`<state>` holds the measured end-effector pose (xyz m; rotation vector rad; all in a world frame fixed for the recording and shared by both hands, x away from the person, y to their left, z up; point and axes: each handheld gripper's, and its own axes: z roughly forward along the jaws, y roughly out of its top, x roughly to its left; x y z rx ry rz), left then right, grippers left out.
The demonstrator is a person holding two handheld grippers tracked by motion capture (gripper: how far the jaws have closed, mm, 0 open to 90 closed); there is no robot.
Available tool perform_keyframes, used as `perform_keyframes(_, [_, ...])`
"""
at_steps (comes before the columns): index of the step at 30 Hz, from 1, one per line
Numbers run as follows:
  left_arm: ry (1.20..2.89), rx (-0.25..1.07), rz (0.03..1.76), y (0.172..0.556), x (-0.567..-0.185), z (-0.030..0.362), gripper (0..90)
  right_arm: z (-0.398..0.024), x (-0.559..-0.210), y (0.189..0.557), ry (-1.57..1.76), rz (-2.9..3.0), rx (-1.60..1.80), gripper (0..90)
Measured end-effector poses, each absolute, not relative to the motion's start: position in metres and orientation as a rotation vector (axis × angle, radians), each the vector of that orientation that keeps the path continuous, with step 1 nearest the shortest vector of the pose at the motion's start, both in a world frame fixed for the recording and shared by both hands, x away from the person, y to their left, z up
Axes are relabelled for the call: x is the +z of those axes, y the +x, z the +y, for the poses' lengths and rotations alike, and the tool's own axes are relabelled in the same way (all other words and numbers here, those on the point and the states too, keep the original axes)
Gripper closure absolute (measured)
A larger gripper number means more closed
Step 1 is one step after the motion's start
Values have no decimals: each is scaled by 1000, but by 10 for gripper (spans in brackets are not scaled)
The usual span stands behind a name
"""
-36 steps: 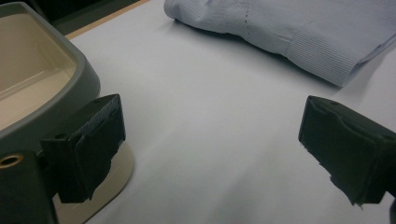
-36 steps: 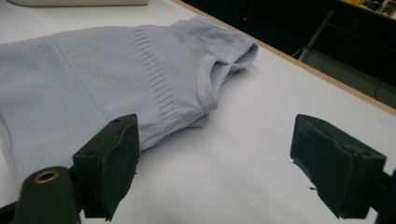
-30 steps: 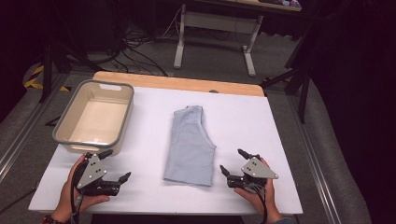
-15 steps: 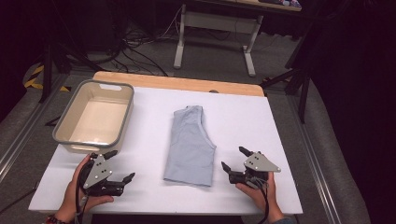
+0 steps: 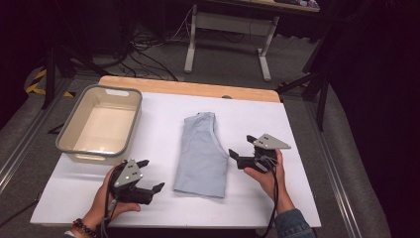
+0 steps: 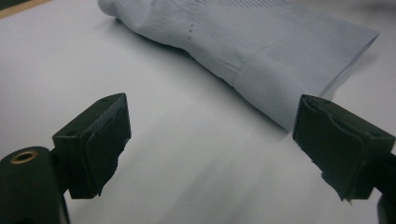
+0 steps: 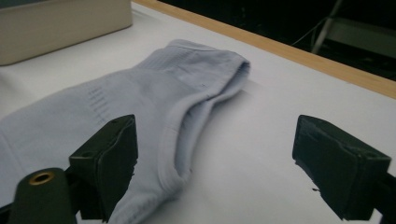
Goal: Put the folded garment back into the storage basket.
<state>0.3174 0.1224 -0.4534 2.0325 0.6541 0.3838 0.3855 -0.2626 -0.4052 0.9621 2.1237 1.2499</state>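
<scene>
Folded light-blue garment (image 5: 202, 153) lies flat at centre of frame on the white counter (image 5: 297, 198), long axis running top to bottom. Left tongs (image 5: 149, 174) sit lower left of it, jaws spread, empty, just off its bottom-left corner. Right tongs (image 5: 242, 148) sit at its right edge, mid-height, jaws spread, empty; left jaw is just over the cloth edge in the right gripper view, contact unclear. Beige tub (image 5: 74, 139) at left of frame, well apart from the garment.
</scene>
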Motion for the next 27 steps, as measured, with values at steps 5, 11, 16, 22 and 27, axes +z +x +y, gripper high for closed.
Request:
perform_keyframes(5, [2054,327,666,332,-458,100,125,-243,-415,412,997,2190,1257,160])
perform_keyframes(11, [2060,305,687,342,-459,83,157,-234,-429,430,1072,2223,1290,134])
perform_keyframes(16, [2087,282,686,347,-464,70,157,-222,-439,436,1072,2291,1249,124])
perform_keyframes(22, [2200,290,625,343,-467,56,185,-212,-447,439,1066,2343,1199,108])
perform_keyframes(27, [2210,224,633,343,-467,54,240,-210,-453,443,1078,2391,1188,108])
